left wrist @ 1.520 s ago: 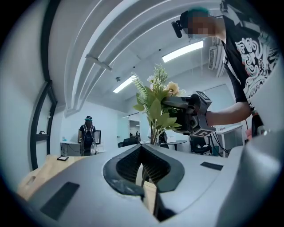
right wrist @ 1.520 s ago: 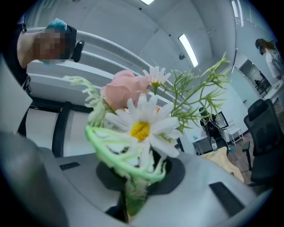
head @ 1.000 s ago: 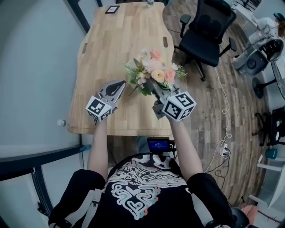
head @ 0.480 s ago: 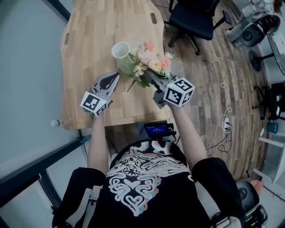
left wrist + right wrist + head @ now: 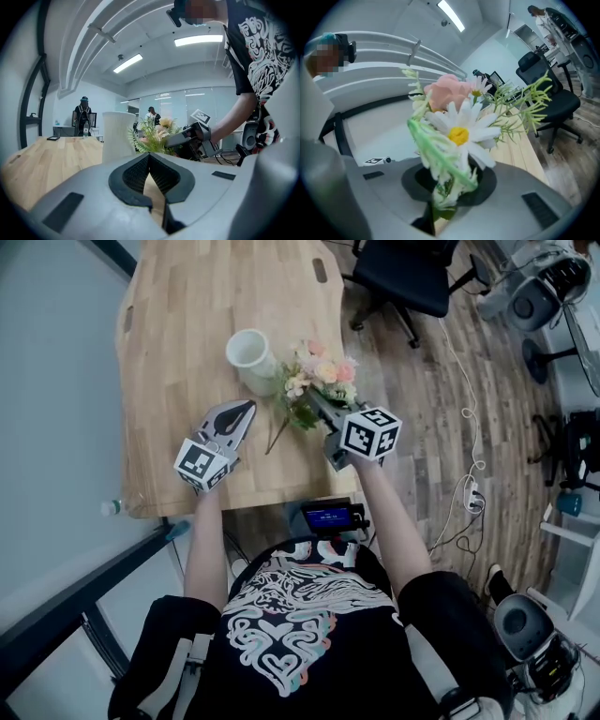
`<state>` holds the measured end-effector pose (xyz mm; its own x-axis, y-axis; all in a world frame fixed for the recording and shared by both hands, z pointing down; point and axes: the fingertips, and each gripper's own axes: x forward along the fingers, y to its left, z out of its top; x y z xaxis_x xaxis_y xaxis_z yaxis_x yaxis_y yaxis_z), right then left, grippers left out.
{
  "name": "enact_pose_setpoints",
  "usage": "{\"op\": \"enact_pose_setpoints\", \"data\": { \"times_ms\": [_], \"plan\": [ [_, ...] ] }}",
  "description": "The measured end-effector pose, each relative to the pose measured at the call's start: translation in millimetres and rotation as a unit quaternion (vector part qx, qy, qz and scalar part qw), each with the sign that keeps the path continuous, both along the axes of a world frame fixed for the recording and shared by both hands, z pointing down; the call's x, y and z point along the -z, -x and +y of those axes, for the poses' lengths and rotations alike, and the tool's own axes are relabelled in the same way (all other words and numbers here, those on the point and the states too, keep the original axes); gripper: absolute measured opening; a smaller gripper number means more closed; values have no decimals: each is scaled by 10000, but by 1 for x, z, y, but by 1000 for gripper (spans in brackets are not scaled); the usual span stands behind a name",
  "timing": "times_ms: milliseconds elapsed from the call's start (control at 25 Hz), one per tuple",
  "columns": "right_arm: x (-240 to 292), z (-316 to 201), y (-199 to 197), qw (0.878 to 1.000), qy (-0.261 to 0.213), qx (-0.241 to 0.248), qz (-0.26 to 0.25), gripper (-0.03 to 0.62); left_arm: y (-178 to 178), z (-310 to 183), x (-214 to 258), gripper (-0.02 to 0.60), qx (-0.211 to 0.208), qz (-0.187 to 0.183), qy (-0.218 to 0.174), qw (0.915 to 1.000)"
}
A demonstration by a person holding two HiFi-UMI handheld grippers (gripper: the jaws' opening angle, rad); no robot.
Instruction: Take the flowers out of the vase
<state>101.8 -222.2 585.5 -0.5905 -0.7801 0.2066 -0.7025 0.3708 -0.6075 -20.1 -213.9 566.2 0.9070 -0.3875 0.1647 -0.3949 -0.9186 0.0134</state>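
The right gripper (image 5: 317, 411) pinches the stems of the flowers (image 5: 321, 373), out of and just beside the white vase (image 5: 249, 354) (upright on the wooden table (image 5: 187, 296)). The left gripper (image 5: 246, 410) is closed on nothing. An office chair (image 5: 403, 273) stands on the plank floor (image 5: 441, 418). Blurred blooms block much of the right gripper view.

Bright ceiling lights (image 5: 199, 40), fisheye edges, flowers (image 5: 459, 131) blurred

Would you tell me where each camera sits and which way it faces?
Head view: on the person's head, facing down at table, vase, both forearms, left gripper and right gripper.
Left gripper view: on the left gripper, facing across the table at vase and right gripper; own jaws shut.
Right gripper view: on the right gripper, facing flowers it grips.
Shared: flowers appear in all three.
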Motion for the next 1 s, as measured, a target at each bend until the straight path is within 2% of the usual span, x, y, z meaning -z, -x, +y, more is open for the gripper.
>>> {"op": "enact_pose_setpoints", "data": {
  "times_ms": [200,280,360,520,760,840,1000],
  "plan": [
    [-33,-4,-5,9970,501,58,595,64,-4,1,-9,3,1,-5,117,9999],
    [-43,-4,-1,9941,710,179,799,167,-4,1,-12,3,18,-2,149,9999],
    [-46,-5,3,9912,845,282,983,242,-2,0,-12,3,39,-10,147,9999],
    [-39,3,6,9831,948,388,1520,241,5,0,-4,3,196,28,83,9998],
    [-16,21,8,9748,741,343,2078,241,19,7,9,3,377,46,-37,9993],
    [-6,27,10,9750,585,322,2119,241,22,11,15,3,428,44,-95,9990],
    [12,36,17,9812,357,351,1865,241,28,25,28,3,653,120,-146,9977]
  ]
}}
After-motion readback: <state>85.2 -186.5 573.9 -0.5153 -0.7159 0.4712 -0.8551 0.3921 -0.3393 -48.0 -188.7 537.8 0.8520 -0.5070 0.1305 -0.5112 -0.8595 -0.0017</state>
